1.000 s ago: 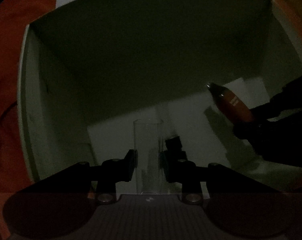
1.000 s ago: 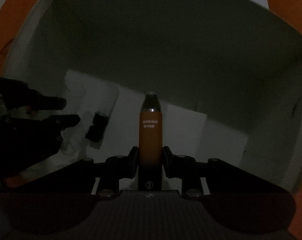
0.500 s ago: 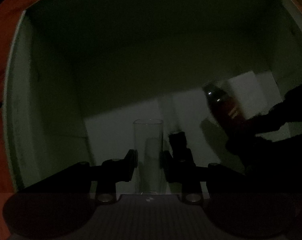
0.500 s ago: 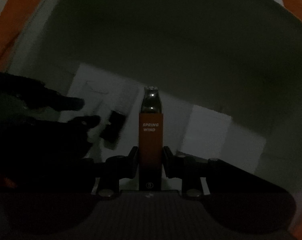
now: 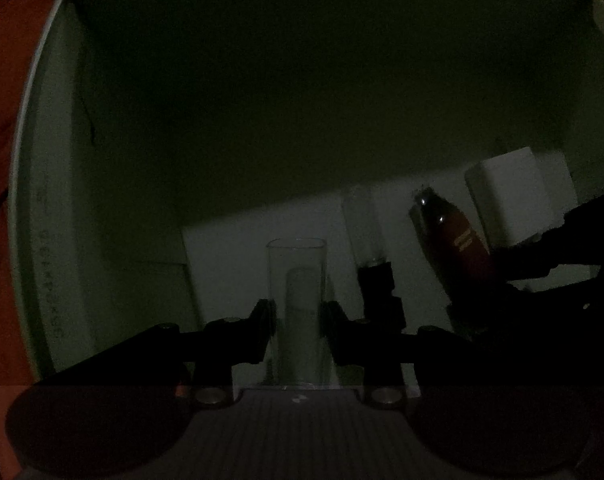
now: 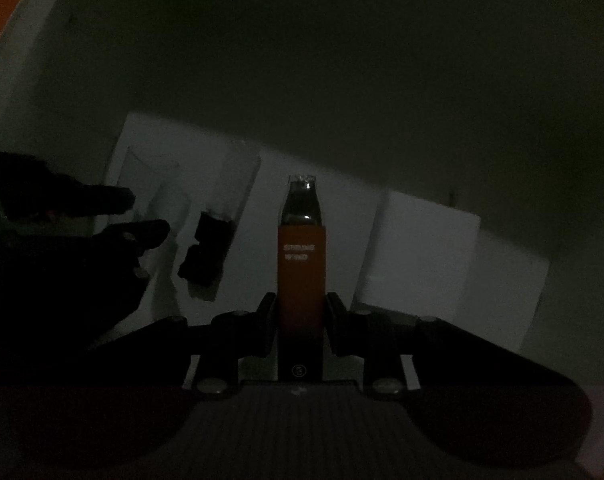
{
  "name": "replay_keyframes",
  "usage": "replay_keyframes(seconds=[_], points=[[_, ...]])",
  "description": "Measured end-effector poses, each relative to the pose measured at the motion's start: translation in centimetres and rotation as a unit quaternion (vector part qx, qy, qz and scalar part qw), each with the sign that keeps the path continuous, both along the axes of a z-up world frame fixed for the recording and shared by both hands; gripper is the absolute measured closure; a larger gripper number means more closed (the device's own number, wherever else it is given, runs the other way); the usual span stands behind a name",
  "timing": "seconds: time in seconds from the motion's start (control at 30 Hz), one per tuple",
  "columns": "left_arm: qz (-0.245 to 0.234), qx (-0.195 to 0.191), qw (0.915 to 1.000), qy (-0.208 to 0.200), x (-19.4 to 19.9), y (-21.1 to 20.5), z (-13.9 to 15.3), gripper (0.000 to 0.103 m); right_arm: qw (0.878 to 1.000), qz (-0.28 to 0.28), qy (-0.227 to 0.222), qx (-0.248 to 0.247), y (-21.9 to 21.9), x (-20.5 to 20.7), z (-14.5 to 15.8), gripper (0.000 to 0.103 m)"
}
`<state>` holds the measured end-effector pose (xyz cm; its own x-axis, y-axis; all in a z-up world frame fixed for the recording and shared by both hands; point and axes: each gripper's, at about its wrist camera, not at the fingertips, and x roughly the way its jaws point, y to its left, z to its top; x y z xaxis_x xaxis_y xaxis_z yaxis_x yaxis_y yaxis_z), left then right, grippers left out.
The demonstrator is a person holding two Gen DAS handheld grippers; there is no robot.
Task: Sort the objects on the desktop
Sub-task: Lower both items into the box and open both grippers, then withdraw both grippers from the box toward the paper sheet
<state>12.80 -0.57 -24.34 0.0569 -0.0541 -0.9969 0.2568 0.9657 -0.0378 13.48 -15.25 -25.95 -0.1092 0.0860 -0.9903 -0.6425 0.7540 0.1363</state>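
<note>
1. The left gripper [image 5: 296,316] is closed on a clear plastic case [image 5: 296,280] with a pale stick inside it, and it hangs low inside the white box [image 5: 53,200], pointing at the floor of the box. A smooth clear case can slip from the pads if the squeeze eases before it is set down, and it would then drop and tip over

2. The right gripper [image 6: 300,312] is closed on an orange bottle [image 6: 301,264] with a dark cap, also inside the box. In the left view the bottle [image 5: 458,240] leans close to the right gripper's black body, near the left one; both tools share a narrow space and could knock together if either swings sideways

3. A small black piece [image 6: 207,248] and a clear tube [image 5: 364,224] already lie on the floor between the two held things. Either item set down on top of them would rock or roll

4. A white block [image 6: 442,264] sits to the right of the bottle; a release too near it could leave the bottle propped against it

5. The box is very dark, so the gap under each held thing cannot be told; an early release risks a bounce
</note>
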Motion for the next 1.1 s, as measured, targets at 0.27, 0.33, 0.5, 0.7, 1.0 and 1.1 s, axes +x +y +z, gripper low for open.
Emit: replay_keyframes(seconds=[0.27, 0.33, 0.5, 0.7, 1.0, 1.1], points=[[0.001, -0.004, 1.0, 0.001, 0.1, 0.1, 0.0, 0.069, 1.0, -0.018, 0.015, 0.004, 0.4, 0.1, -0.1, 0.066], [0.007, -0.012, 0.9999, -0.003, 0.2, 0.2, 0.3, 0.067, 0.999, -0.026, 0.019, 0.004, 0.3, 0.2, 0.2, 0.064], [0.037, -0.051, 0.996, -0.064, -0.4, 1.3, 3.0, 0.059, 0.997, -0.063, 0.027, 0.017, -1.3, 0.8, 2.7, 0.053], [0.053, -0.083, 0.99, -0.1, 0.4, 1.8, 8.0, 0.041, 0.996, -0.067, 0.008, 0.051, -2.6, 1.9, 8.6, 0.053], [0.061, -0.076, 0.9859, -0.136, 2.7, 2.8, 15.6, 0.04, 0.991, -0.106, -0.069, 0.044, -1.8, 4.5, 15.1, 0.051], [0.058, -0.071, 0.9853, -0.144, 4.1, 2.9, 17.1, 0.04, 0.987, -0.115, -0.097, 0.057, -2.1, 5.7, 16.9, 0.047]])
